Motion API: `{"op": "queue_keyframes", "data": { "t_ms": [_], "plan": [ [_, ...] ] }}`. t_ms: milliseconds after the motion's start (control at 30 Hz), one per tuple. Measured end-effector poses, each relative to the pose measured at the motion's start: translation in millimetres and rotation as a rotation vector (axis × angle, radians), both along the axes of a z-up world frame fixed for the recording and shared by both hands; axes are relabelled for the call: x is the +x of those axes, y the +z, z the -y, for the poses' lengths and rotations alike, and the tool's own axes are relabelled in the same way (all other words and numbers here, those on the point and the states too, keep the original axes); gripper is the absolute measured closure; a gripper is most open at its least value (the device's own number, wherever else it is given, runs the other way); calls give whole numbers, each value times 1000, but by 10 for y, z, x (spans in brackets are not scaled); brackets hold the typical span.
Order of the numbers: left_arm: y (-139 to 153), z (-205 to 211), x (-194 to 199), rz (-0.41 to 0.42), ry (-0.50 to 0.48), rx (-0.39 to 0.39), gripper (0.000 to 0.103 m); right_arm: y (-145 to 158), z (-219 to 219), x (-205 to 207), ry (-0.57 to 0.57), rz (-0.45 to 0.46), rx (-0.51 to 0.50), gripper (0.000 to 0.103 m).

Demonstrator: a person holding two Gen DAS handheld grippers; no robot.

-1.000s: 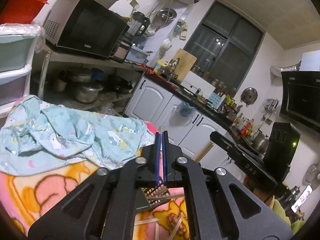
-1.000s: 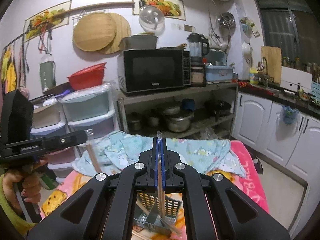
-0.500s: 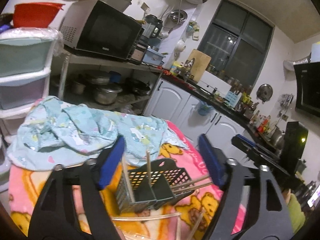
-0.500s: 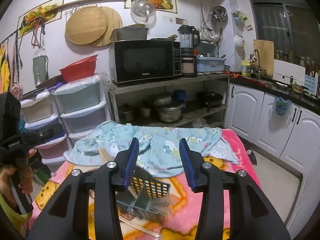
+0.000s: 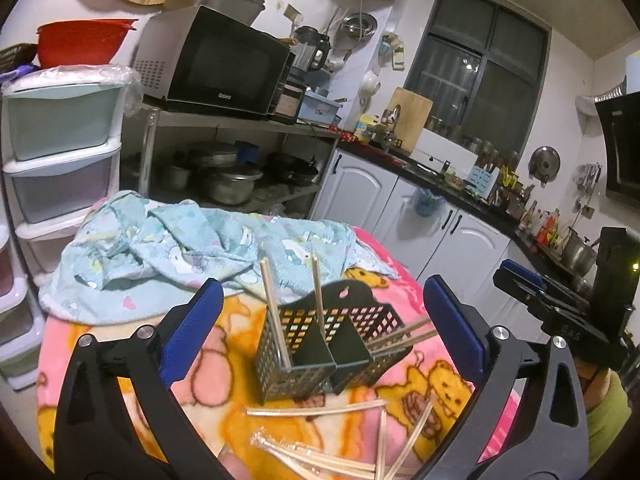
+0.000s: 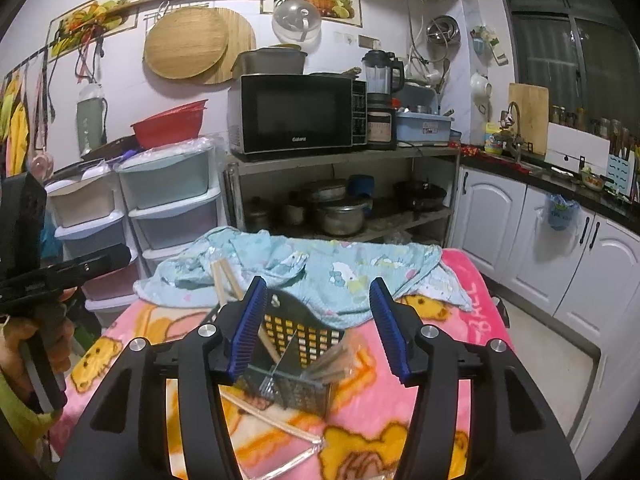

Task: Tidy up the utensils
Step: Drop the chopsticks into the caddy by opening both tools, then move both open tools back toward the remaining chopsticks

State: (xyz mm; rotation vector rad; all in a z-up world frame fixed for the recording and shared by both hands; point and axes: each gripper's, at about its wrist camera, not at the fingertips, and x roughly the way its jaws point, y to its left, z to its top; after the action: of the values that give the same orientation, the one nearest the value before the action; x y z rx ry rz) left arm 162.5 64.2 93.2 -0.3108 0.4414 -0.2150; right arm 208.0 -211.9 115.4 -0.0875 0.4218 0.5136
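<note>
A black mesh utensil basket (image 5: 320,344) (image 6: 300,364) stands on the pink cartoon blanket (image 5: 224,364). Two chopsticks (image 5: 274,316) stand upright in its left compartment. Others lean out of the right one (image 5: 404,330). Loose chopsticks (image 5: 316,411) and a wrapped bundle (image 5: 316,458) lie in front of it. My left gripper (image 5: 322,282) hangs wide above the basket, its jaws still opening and empty. My right gripper (image 6: 317,281) also faces the basket, its jaws still opening with nothing pressed between the blue pads (image 6: 248,328).
A crumpled light-blue cloth (image 5: 180,248) lies behind the basket. Plastic drawers (image 6: 172,204) stand at the left. A shelf holds a microwave (image 6: 296,118) and pots at the back. White cabinets (image 6: 560,240) run along the right. A hand (image 6: 36,344) holds the left tool.
Both grippers went from shut to open and sank toward the basket. The chopstick that was between the right pads is gone from them.
</note>
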Motion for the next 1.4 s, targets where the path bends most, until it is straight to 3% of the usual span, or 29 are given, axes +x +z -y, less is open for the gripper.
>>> {"op": "queue_keyframes", "data": {
  "t_ms": [867, 1400],
  "plan": [
    [-457, 59, -299, -97, 7, -20, 11, -474, 113, -394, 1, -86, -52, 47],
    [-888, 77, -339, -213, 27, 0, 11, -897, 196, -492, -17, -179, -104, 43]
  ]
}}
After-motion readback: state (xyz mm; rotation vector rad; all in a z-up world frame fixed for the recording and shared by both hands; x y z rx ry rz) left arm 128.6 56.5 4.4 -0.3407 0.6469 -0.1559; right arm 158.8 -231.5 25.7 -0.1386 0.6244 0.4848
